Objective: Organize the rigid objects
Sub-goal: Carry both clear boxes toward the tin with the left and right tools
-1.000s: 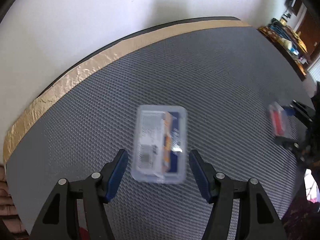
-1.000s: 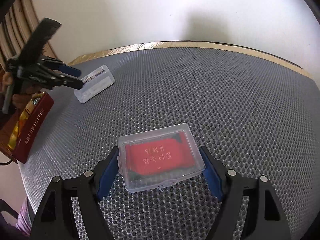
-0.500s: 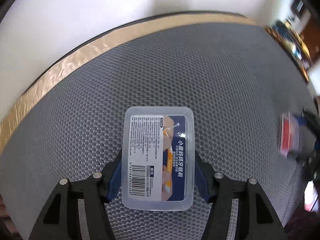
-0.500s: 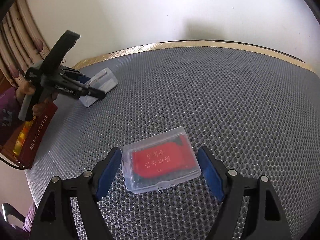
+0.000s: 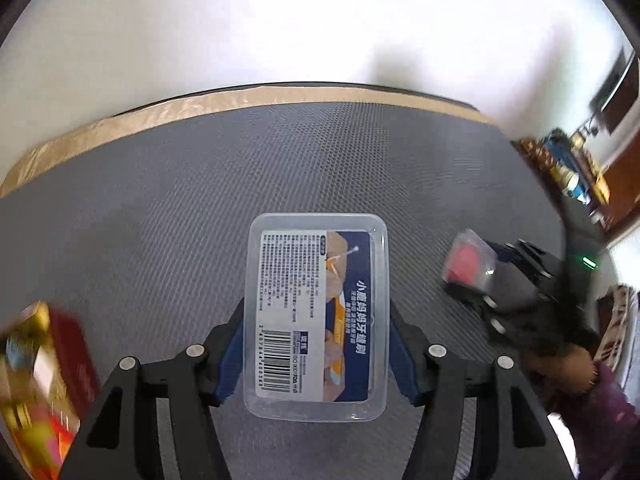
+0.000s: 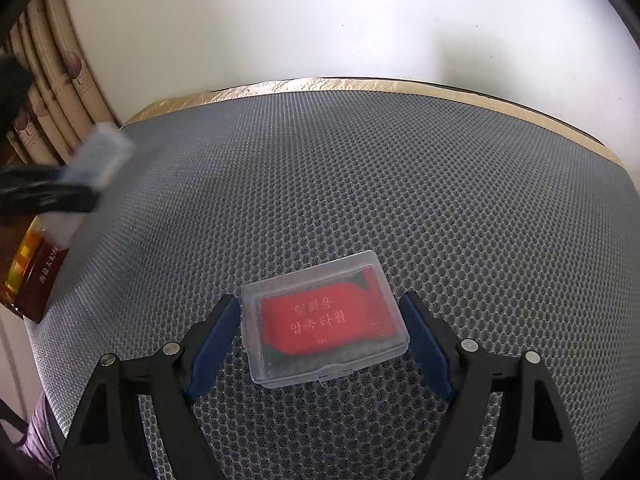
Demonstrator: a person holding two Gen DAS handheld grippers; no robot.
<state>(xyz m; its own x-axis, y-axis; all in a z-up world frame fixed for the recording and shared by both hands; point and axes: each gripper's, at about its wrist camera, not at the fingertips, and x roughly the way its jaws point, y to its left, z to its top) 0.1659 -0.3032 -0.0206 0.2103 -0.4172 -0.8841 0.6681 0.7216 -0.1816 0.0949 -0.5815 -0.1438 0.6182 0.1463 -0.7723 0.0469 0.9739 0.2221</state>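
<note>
A clear plastic box with a blue and white label (image 5: 316, 316) sits between the blue pads of my left gripper (image 5: 316, 344), which is shut on its long sides and holds it above the grey mesh mat (image 5: 200, 220). In the right wrist view that box (image 6: 96, 156) is a blur at the far left, off the mat. A smaller clear box with a red insert (image 6: 324, 320) lies flat on the mat. My right gripper (image 6: 320, 308) stands open around it, with a gap at each pad. The left wrist view shows the red box (image 5: 466, 260) at the right.
A red and gold carton (image 6: 36, 276) lies at the mat's left edge, also the carton (image 5: 48, 380) low left. Gold tape (image 6: 400, 84) borders the mat's far edge under a white wall. A hand with a purple sleeve (image 5: 580, 368) holds the right gripper. Cluttered furniture (image 5: 572, 176) stands far right.
My left gripper closed on the labelled box and lifted it off the mat, swinging toward the red carton. My right gripper's pads drew slightly apart from the red box, which stayed put.
</note>
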